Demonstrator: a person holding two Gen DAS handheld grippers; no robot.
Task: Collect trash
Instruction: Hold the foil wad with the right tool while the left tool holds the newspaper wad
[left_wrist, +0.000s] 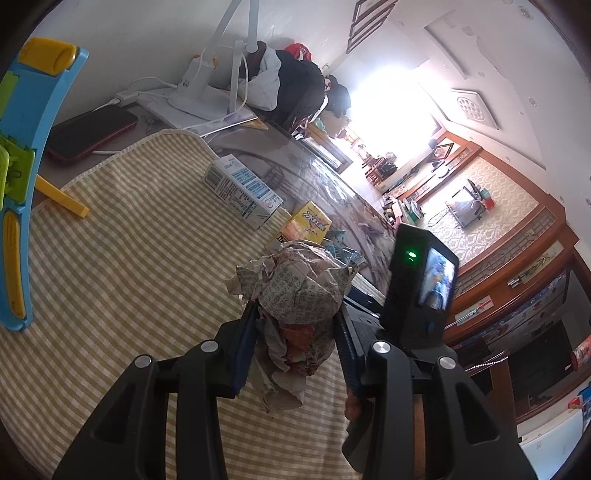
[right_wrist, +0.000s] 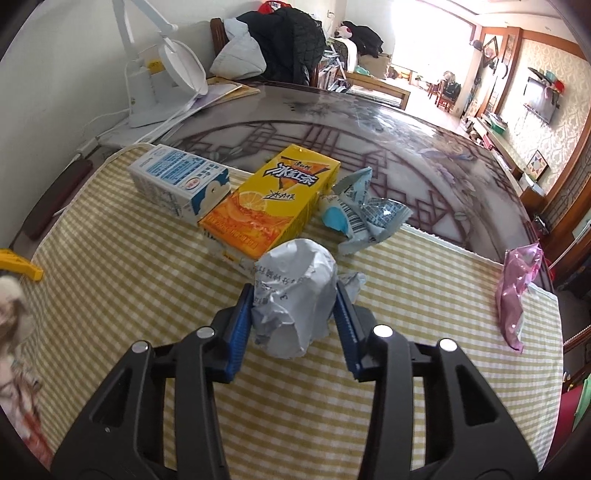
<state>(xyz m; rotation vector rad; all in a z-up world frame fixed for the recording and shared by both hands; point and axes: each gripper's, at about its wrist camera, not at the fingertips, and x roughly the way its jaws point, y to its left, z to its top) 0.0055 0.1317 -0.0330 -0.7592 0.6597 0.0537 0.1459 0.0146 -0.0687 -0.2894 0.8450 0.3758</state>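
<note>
The right gripper (right_wrist: 294, 301) pinched a crumpled grey-white paper wad (right_wrist: 293, 295) between its blue pads, low over the yellow checked cloth (right_wrist: 147, 280). The wad was creased, with dark print on one side. Just beyond it lay a yellow tea carton (right_wrist: 273, 199), a white-and-blue milk carton (right_wrist: 177, 182) and a torn blue wrapper (right_wrist: 364, 212); a pink bag (right_wrist: 517, 291) sat well apart. The left gripper (left_wrist: 295, 306) clamped a ball of printed newspaper (left_wrist: 295, 291), raised above the cloth.
</note>
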